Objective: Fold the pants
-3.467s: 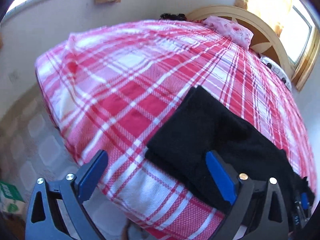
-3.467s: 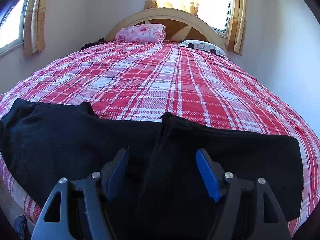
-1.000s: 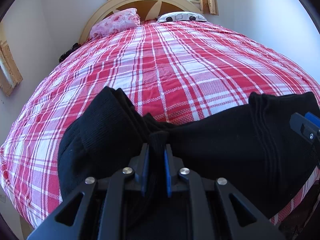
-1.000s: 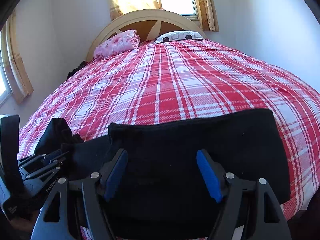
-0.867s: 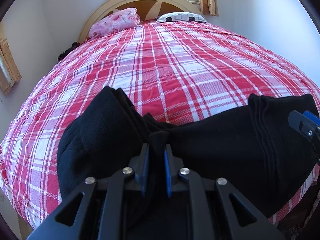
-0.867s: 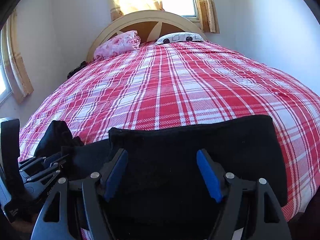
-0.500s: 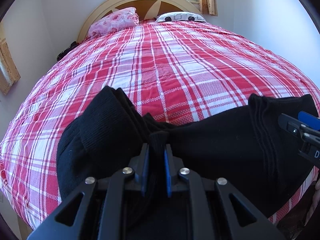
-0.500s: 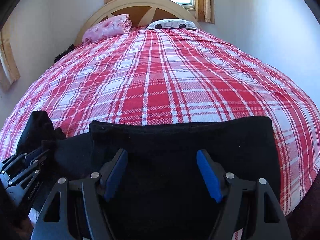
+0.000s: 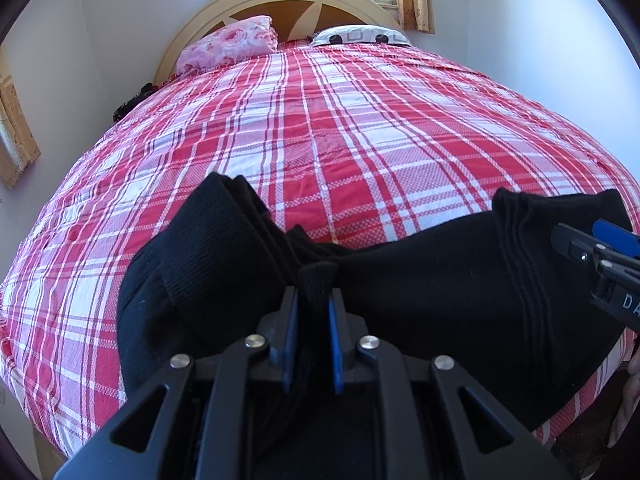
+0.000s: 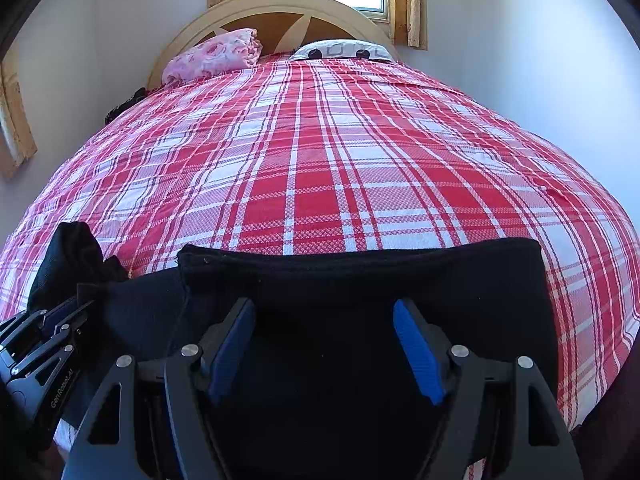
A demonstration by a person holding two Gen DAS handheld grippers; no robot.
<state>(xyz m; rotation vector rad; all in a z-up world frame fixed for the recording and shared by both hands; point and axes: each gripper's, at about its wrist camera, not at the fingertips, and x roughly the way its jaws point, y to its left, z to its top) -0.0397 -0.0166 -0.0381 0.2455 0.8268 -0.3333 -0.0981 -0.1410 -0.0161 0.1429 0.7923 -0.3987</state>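
Black pants [image 9: 420,280] lie bunched across the near edge of the bed. My left gripper [image 9: 314,304] is shut on a raised fold of them, which stands up between the blue pads. At the left the cloth heaps into a thick hump. In the right wrist view the pants [image 10: 360,280] form a flat, straight-edged panel. My right gripper [image 10: 324,344] hovers over that panel, open, its blue pads wide apart and pressing on nothing. The right gripper [image 9: 592,244] pokes in at the right edge of the left wrist view. The left gripper [image 10: 76,312] shows at lower left, pinching cloth.
The bed [image 9: 340,140] has a red and white plaid cover. A pink pillow [image 9: 228,44] and a white patterned pillow [image 9: 360,36] lie by the curved headboard [image 9: 288,0]. A dark item [image 9: 132,104] lies at the bed's left edge. Walls stand close on both sides.
The right gripper has crept further into the left wrist view from the right, and its own view has swung slightly. The left gripper stays shut on the same fold.
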